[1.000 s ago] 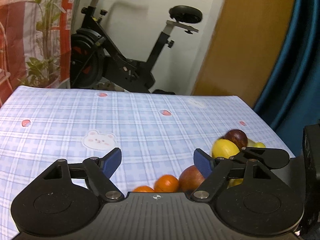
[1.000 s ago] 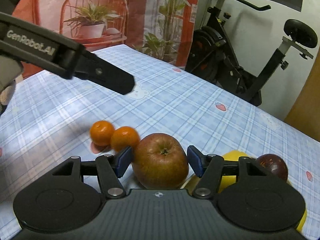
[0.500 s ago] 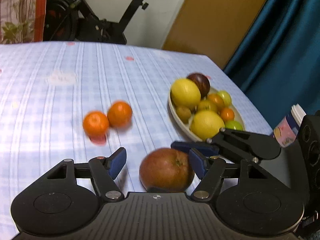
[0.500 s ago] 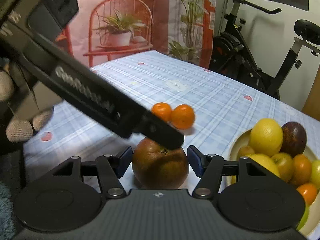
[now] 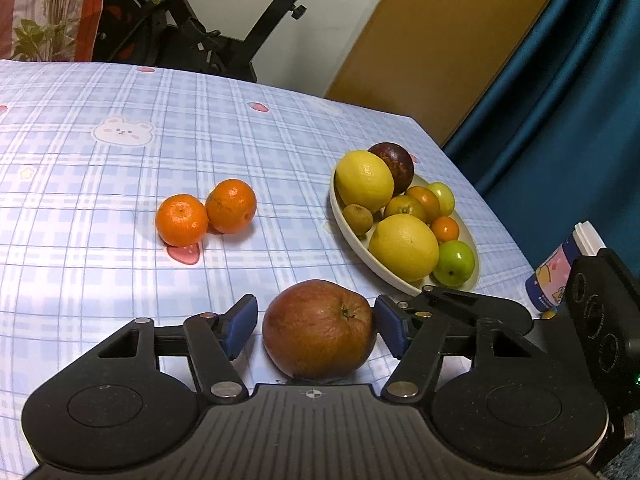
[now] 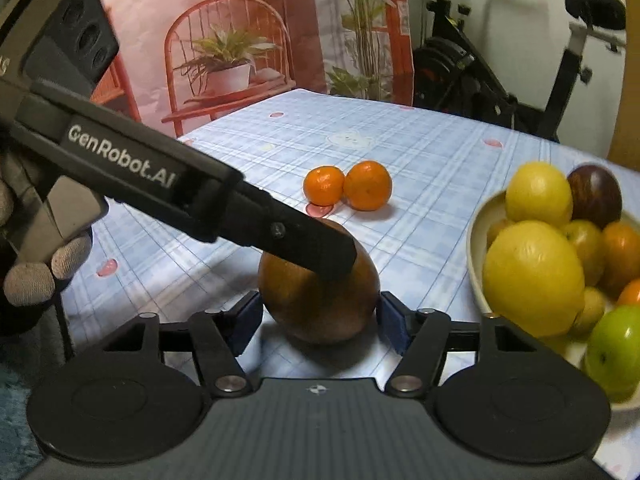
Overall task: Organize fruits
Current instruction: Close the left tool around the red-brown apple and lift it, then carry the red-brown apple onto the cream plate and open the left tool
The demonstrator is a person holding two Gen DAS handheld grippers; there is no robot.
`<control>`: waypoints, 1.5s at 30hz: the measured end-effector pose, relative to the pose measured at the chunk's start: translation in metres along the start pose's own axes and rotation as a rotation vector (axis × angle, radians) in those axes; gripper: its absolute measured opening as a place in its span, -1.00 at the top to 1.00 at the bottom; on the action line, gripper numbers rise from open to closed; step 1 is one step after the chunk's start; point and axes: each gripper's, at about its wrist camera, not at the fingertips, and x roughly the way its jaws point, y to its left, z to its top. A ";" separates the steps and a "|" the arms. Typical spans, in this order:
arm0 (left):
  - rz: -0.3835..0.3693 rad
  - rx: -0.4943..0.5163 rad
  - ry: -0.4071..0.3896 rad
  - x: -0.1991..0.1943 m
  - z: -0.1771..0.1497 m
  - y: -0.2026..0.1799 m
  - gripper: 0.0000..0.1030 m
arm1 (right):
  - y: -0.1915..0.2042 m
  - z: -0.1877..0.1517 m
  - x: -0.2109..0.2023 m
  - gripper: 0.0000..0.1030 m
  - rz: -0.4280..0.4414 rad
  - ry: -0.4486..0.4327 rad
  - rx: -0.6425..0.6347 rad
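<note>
A large red-brown apple point(image 5: 320, 328) point(image 6: 304, 312) rests on the blue checked tablecloth. My right gripper point(image 6: 319, 320) is shut on it, both blue pads against its sides. My left gripper point(image 5: 314, 326) straddles the same apple with its jaws closing. Its left pad still stands off the skin, and its right pad is almost at it. One left gripper finger point(image 6: 332, 256) crosses the apple's top in the right wrist view. Two mandarins point(image 5: 182, 220) point(image 5: 231, 206) lie together beyond the apple. A cream plate point(image 5: 340, 220) point(image 6: 474, 248) of lemons and small fruits sits to the right.
A stack of patterned paper cups point(image 5: 560, 276) stands at the table's right edge beside the plate. A gloved hand point(image 6: 32, 280) holds the left gripper. An exercise bike point(image 5: 192, 32) and a blue curtain stand behind the table.
The left gripper swung down and right until the apple came between its jaws, which narrowed. The right gripper carried the apple away from the mandarins toward the plate.
</note>
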 end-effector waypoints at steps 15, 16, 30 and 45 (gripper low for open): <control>-0.035 0.158 -0.073 0.003 0.051 -0.062 -0.20 | -0.023 0.017 -0.044 -0.25 -0.065 -0.136 0.084; -0.045 0.173 -0.074 0.007 0.057 -0.069 -0.19 | -0.027 0.019 -0.049 -0.25 -0.080 -0.146 0.093; -0.088 0.277 -0.006 0.077 0.079 -0.125 -0.19 | -0.096 0.006 -0.096 -0.24 -0.270 -0.216 0.257; -0.066 0.280 0.006 0.086 0.078 -0.129 -0.21 | -0.106 -0.005 -0.098 -0.25 -0.338 -0.210 0.261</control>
